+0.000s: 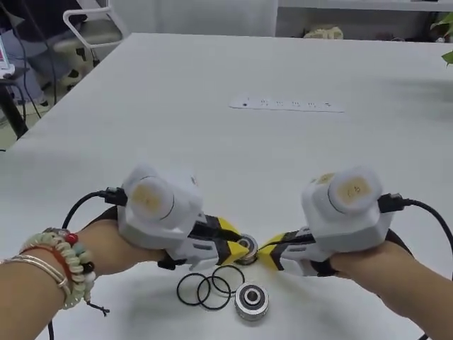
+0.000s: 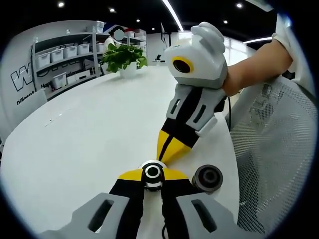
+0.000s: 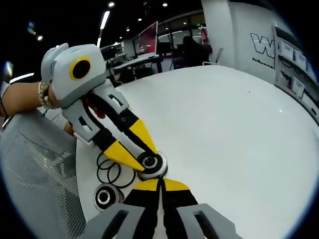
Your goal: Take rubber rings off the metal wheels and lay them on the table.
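The round silver metal wheel [image 1: 251, 299] gleams polished; thin black rubber rings [image 1: 205, 290] look matt; the white tabletop [image 1: 212, 142] is smooth, matt.

Table [image 1: 212, 127] ahead of you lay broad and bare. Only power strip [image 1: 287, 105] crossed it, well apart from your hands. Near edge was crowded: three rubber rings [image 1: 209, 287] overlapped just beside loose wheel [image 1: 251, 300], both directly below your grippers. Left gripper [image 1: 239, 249], clamped on held wheel [image 1: 247, 247], met right gripper [image 1: 266, 251] tip to tip, no gap between them. Mesh chair back [image 2: 279, 149] stood just beside table edge. You had free passage forward and outward past either hand.
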The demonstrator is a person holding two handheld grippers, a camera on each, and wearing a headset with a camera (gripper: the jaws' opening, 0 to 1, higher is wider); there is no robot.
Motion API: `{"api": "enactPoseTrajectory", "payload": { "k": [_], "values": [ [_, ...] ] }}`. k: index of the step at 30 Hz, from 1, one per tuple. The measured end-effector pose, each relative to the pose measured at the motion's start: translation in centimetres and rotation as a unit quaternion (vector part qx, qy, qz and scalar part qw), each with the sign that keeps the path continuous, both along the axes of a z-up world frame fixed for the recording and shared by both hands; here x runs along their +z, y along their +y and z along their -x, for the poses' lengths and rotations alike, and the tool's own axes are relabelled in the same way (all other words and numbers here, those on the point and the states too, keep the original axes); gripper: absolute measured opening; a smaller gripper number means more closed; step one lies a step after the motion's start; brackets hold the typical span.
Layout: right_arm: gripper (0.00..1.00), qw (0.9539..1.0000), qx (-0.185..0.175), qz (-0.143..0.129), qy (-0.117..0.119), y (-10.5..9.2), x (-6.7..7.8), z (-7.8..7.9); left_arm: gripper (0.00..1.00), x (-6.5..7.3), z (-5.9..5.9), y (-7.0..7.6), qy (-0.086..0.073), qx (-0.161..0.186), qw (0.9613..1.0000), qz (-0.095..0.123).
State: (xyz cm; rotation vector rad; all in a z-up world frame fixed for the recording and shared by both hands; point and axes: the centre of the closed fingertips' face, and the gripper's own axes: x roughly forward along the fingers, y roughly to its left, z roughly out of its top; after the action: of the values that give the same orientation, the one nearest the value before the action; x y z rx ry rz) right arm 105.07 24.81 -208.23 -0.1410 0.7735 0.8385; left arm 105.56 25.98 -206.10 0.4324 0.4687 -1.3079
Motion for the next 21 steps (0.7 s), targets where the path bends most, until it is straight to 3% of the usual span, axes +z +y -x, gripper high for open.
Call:
{"api": "enactPoseTrajectory", "payload": {
  "k": [3, 6, 12, 21],
  "values": [
    [0.00, 0.9981, -0.037, -0.023, 0.043, -0.3, 0.0, 0.0, 0.08, 0.0, 0.0, -0.1, 0.001, 0.000, 1.0000, 0.004],
    [0.00, 0.9974, -0.048, -0.033, 0.043, -0.6, 0.1, -0.3, 0.08, 0.0, 0.0, -0.2, 0.000, 0.002, 1.0000, 0.004],
    [0.00, 0.9885, -0.096, -0.093, 0.071, -0.8, 1.2, -0.9, 0.08, 0.1, -0.1, -0.4, 0.000, 0.005, 1.0000, 0.008],
    [0.00, 0.9907, -0.088, -0.081, 0.065, -0.4, 1.5, -0.6, 0.08, 0.0, -0.1, -0.5, -0.013, 0.001, 0.9999, 0.006]
  ]
}}
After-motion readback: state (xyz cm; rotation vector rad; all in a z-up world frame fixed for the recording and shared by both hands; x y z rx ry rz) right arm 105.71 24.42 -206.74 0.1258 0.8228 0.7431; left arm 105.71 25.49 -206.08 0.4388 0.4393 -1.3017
